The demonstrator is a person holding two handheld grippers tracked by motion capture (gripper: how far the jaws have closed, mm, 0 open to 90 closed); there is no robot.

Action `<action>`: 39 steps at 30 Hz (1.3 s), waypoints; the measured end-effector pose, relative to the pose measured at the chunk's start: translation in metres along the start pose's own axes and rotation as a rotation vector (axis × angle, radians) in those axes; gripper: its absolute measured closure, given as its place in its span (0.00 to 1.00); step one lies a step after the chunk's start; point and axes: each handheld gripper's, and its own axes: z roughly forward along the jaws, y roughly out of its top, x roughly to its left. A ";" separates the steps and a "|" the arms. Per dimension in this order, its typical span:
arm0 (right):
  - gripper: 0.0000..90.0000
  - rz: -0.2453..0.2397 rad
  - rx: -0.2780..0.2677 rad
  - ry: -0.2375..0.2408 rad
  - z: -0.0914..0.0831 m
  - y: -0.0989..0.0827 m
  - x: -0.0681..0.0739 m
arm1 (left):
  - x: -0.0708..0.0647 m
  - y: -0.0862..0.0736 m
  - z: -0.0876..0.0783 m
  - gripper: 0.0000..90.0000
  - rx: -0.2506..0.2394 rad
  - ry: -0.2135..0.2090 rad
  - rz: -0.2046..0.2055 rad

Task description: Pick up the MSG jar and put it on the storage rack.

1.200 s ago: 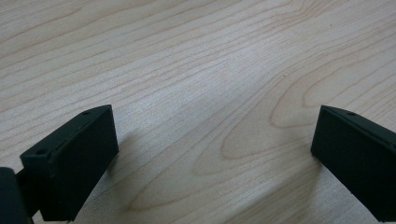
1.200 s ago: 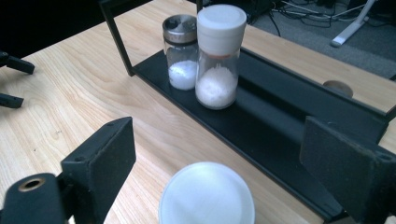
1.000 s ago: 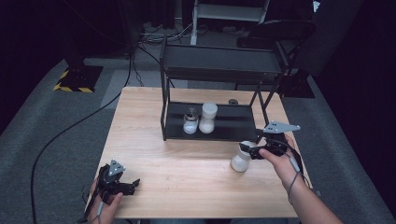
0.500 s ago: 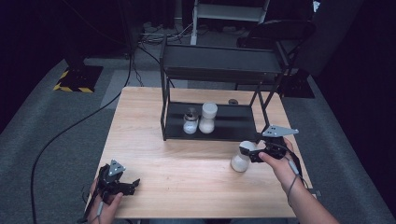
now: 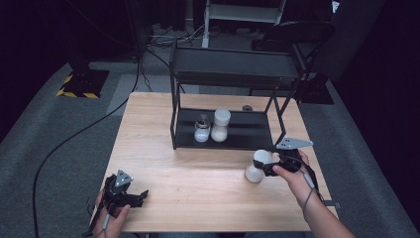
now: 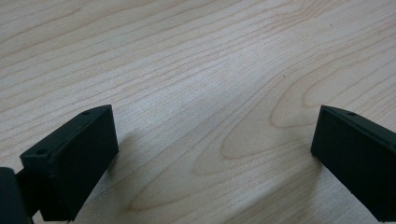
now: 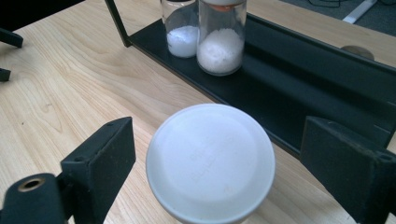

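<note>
A jar with a white lid [image 7: 210, 161] and white powder inside stands on the wooden table [image 5: 198, 173], just in front of the black rack [image 5: 247, 134]. My right gripper [image 7: 215, 154] is open around that lid. One jaw stands on each side, and a small gap shows on both. In the high view this jar [image 5: 255, 168] is at the right, with the right gripper [image 5: 267, 166] held by a hand. My left gripper [image 5: 138, 196] rests near the table's front left corner. It is open over bare wood [image 6: 215, 140].
Two glass jars of white powder stand side by side on the rack's lower shelf, a shorter one [image 5: 201, 131] and a taller one [image 5: 220, 126]. A small round object [image 5: 246, 108] lies behind the rack. Cables trail across the grey floor [image 5: 74, 148].
My right gripper has drawn a little toward the table's near edge and settled around the white-lidded jar. The jar and the left gripper have stayed put.
</note>
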 end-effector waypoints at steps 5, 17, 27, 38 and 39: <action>0.12 0.003 0.009 -0.008 0.003 -0.003 0.000 | 0.000 0.000 0.000 0.01 0.000 0.000 0.000; 0.18 0.003 0.034 0.005 0.013 -0.008 -0.001 | 0.000 0.000 0.000 0.01 0.000 0.000 0.000; 0.33 -0.031 0.075 0.014 0.020 -0.004 -0.001 | 0.000 0.000 0.000 0.01 0.000 0.000 0.000; 0.38 -0.060 0.075 0.015 0.020 -0.004 0.001 | 0.000 0.000 0.000 0.01 0.000 0.000 0.000; 0.38 -0.061 0.074 0.015 0.020 -0.004 0.001 | 0.000 0.000 0.000 0.01 0.000 0.000 0.000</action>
